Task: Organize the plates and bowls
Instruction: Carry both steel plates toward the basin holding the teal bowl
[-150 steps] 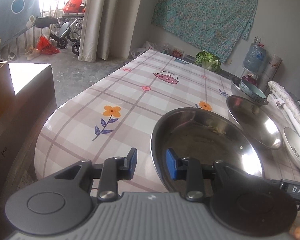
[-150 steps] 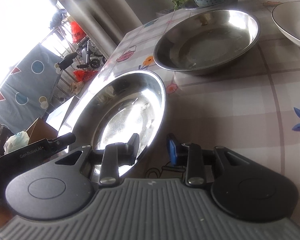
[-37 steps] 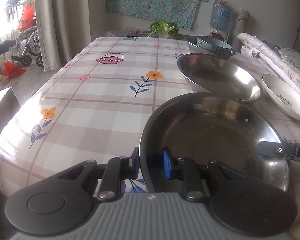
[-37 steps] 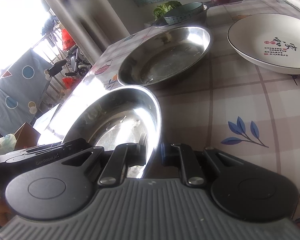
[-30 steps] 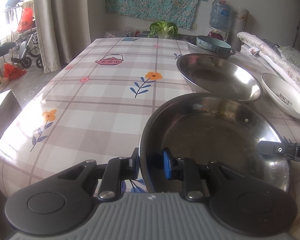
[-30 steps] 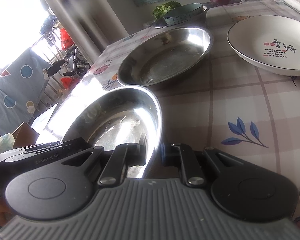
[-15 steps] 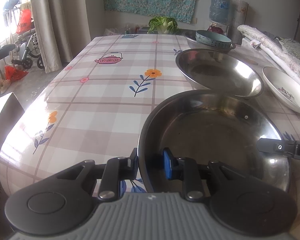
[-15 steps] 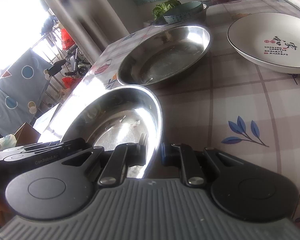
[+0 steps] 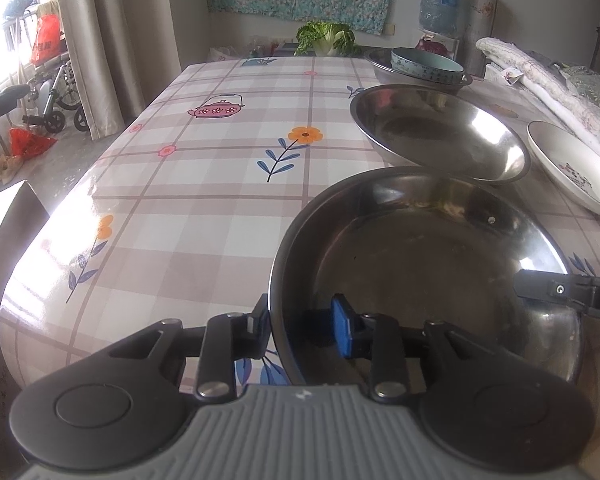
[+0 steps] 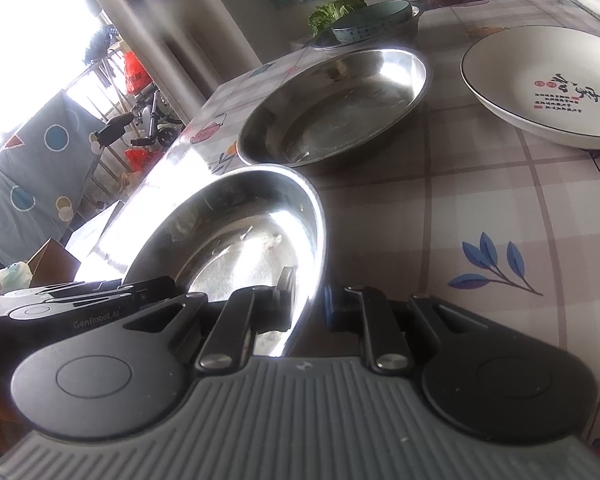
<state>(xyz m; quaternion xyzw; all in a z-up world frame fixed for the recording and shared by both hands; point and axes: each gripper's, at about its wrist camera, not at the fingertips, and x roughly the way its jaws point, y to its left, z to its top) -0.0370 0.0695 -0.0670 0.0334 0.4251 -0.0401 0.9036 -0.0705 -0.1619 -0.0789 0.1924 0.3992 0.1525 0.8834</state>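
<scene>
On checked tablecloth [image 9: 220, 208]: shiny steel plate [image 9: 420, 264], shallow, round

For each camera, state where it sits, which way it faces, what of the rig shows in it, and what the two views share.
Left wrist: sits on the left gripper, looking down the table toward the far wall; its opening fingers straddle the near steel plate.
Right wrist: sits on the right gripper, facing left toward the window; it is shut on that plate's opposite rim.
Shared: near plate, second steel plate, white plate, each other's gripper.
</scene>
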